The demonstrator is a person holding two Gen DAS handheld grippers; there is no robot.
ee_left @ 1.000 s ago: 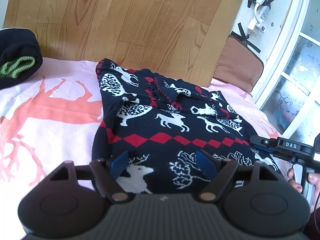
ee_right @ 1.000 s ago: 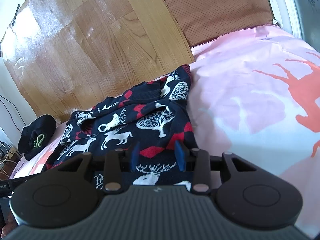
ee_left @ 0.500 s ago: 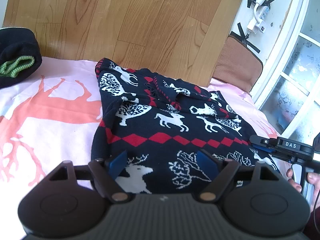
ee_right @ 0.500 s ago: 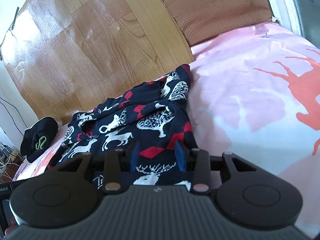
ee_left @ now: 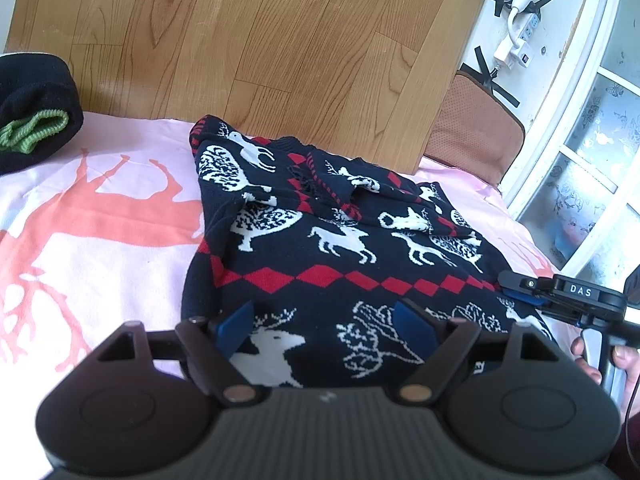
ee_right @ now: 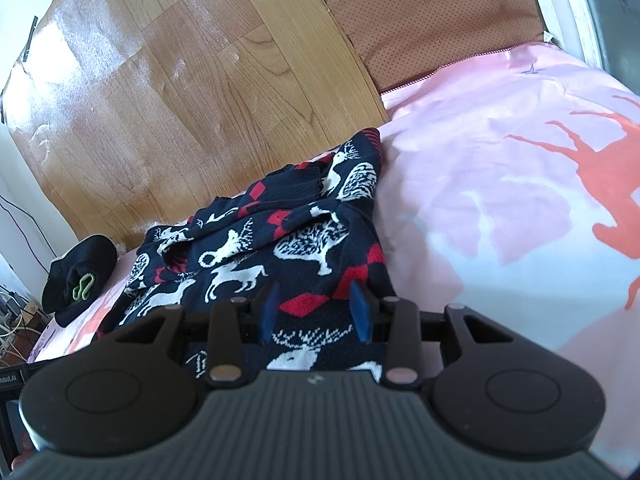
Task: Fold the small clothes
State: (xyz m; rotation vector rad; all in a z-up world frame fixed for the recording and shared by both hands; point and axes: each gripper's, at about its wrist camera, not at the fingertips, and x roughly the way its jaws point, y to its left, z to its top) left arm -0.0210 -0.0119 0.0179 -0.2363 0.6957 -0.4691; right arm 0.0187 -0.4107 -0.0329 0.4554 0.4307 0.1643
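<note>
Pink bedsheet (ee_left: 100, 264) with coral deer print, covering whole work surface. Wood-grain panel (ee_left: 280, 48) upright behind, along sheet's far edge. Brown perforated cushion (ee_right: 432, 20) propped in corner beside panel. White-framed window with frosted panes (ee_left: 592, 152) at right in left wrist view.

Navy knit sweater (ee_left: 340, 240) with white reindeer and tree motifs and 1 band of red diamonds, lying mid-sheet, far end close to wood panel. Partly folded: sleeves pulled in over body, upper area rumpled, lower hem nearest both cameras. Ribbed collar visible near far end in right wrist view.

Black garment bundle with green ribbed cuff (ee_left: 36, 120) at far left edge of sheet, well apart from sweater. Same bundle small in right wrist view (ee_right: 80, 276).

Left gripper (ee_left: 326, 320) over sweater's near hem, left side; 2 blue pads spread wide, released, nothing pinched, fabric seen beneath gap. Right gripper (ee_right: 316, 312) over near hem on opposite side; pads part-way apart, standing clear of knit, red diamond visible between them, not clamping. Seen side-on in left wrist view (ee_left: 520, 290), fingers low over sweater edge; contact with fabric not discernible there. Person's hand (ee_left: 616, 356) on its handle.

White power strip (ee_left: 516, 40) taped to wall near lamp, top right.
</note>
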